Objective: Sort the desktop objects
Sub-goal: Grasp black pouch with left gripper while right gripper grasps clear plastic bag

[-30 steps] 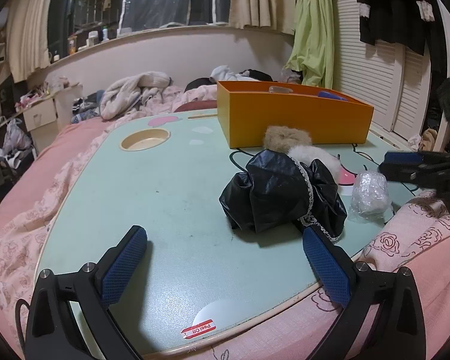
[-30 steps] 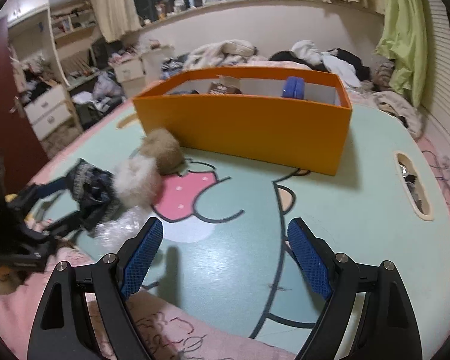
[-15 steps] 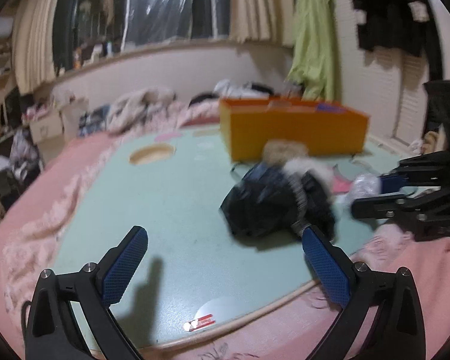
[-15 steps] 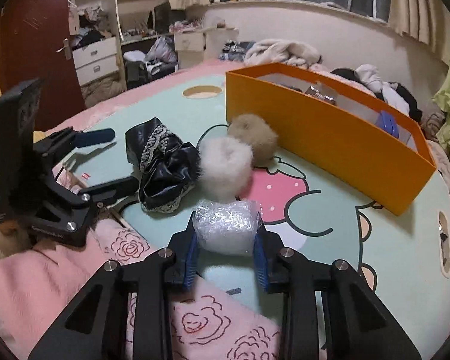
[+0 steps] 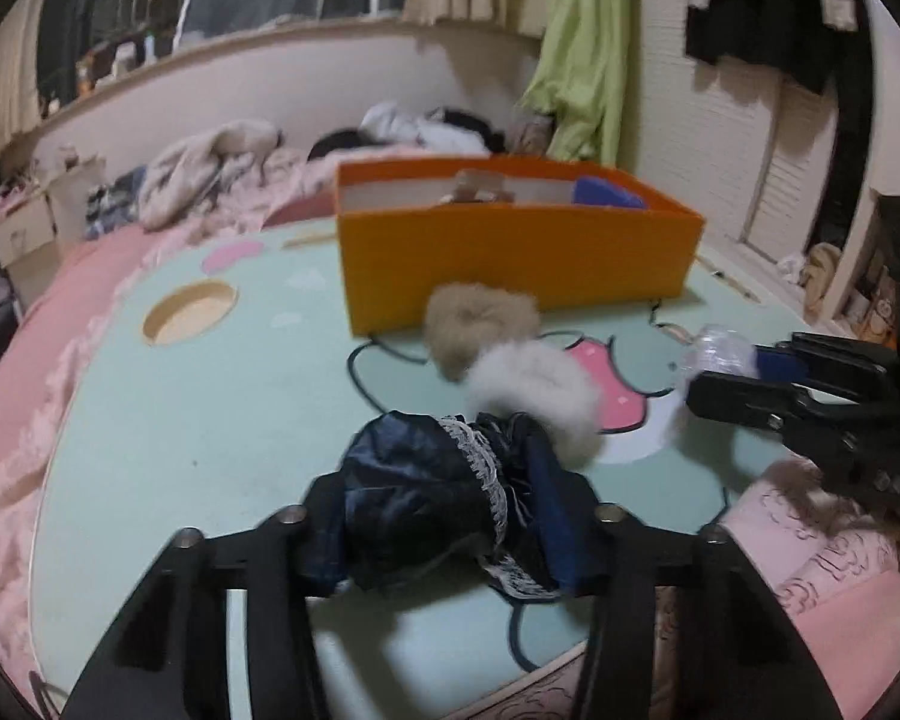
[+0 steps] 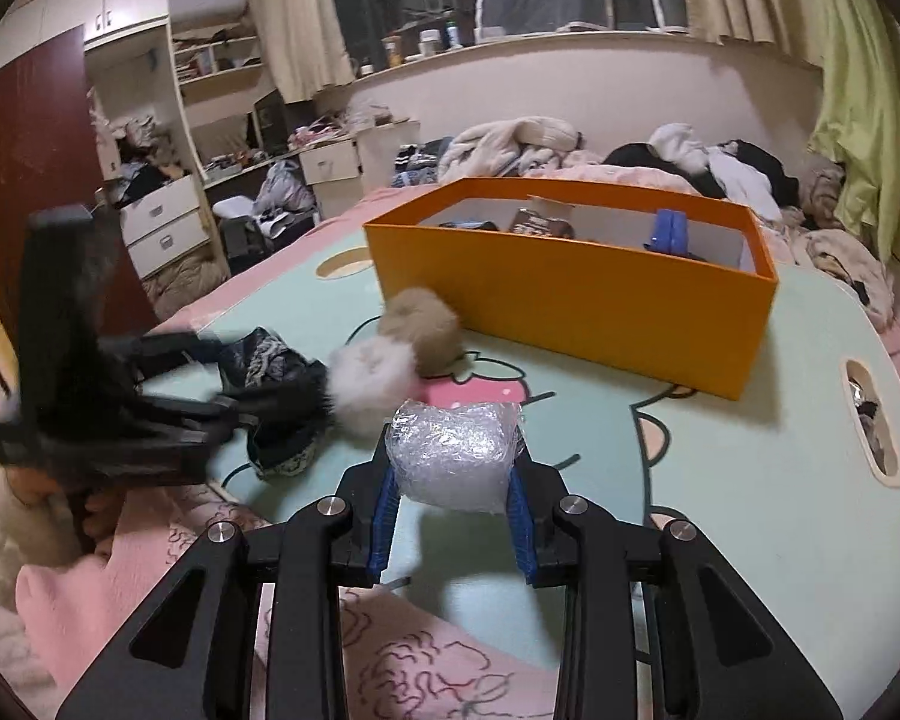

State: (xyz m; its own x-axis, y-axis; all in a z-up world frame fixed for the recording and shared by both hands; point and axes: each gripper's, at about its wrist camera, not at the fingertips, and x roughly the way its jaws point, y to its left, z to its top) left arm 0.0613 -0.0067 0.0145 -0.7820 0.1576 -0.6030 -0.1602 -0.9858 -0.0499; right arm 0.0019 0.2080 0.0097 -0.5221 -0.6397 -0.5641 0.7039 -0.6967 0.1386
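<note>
The bubble-wrap wad point(image 6: 453, 456), judged light, springy and best squeezed across its middle, is clamped in the right gripper point(image 6: 453, 516) above the mint table point(image 6: 750, 480), while limp dark lace-trimmed fabric point(image 5: 444, 504) is pinched by the just-closing left gripper point(image 5: 450, 528).

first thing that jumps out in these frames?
The orange box at the back of the mint tabletop, already holding a few items. Nearer, the right gripper is clamped on a bubble-wrap bundle, and the left gripper has just been closing around a dark lace-trimmed cloth. Two fluffy pompoms lie between cloth and box.
</note>
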